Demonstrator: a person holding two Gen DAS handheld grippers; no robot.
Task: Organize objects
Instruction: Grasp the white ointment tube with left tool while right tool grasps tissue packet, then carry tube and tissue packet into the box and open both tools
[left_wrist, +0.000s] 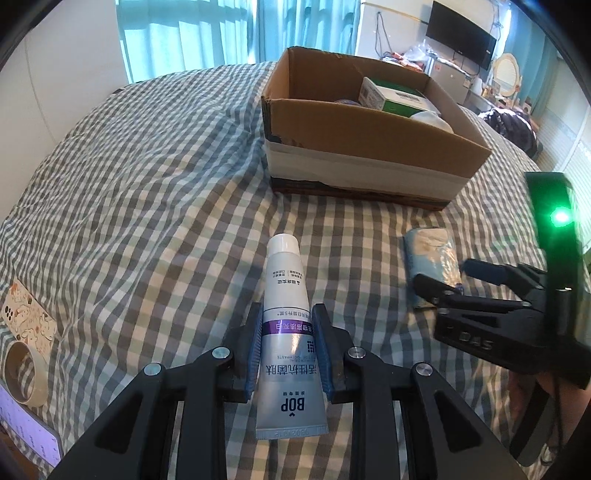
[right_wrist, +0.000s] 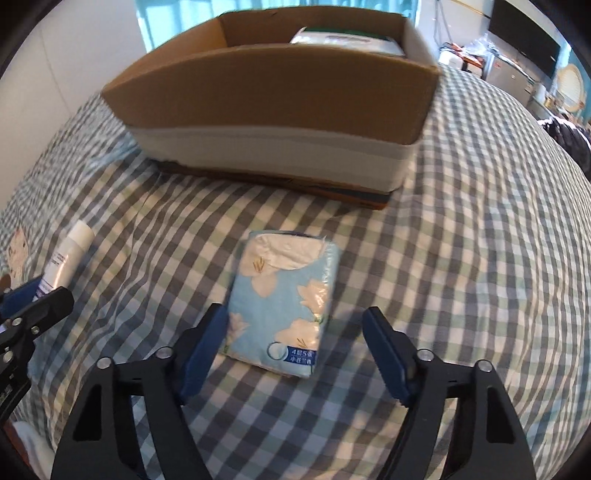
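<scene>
Partway through tidying: two items in hand's reach, several already boxed.

Our left gripper (left_wrist: 288, 339) clamps the toothpaste tube (left_wrist: 286, 325) above the checked bedspread (left_wrist: 147, 184); our right gripper (right_wrist: 295, 350) straddles the tissue pack (right_wrist: 284, 306) lying on the bed, pads not yet pressing. The cardboard box (left_wrist: 369, 125) beyond already holds cartons; a tape roll (left_wrist: 24, 373) and a phone case (left_wrist: 29, 319) still wait outside.

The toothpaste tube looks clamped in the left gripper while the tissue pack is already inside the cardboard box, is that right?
Not quite: the tissue pack lies on the checked bedspread before the cardboard box, as the right wrist view shows. The left gripper does clamp the toothpaste tube.
</scene>
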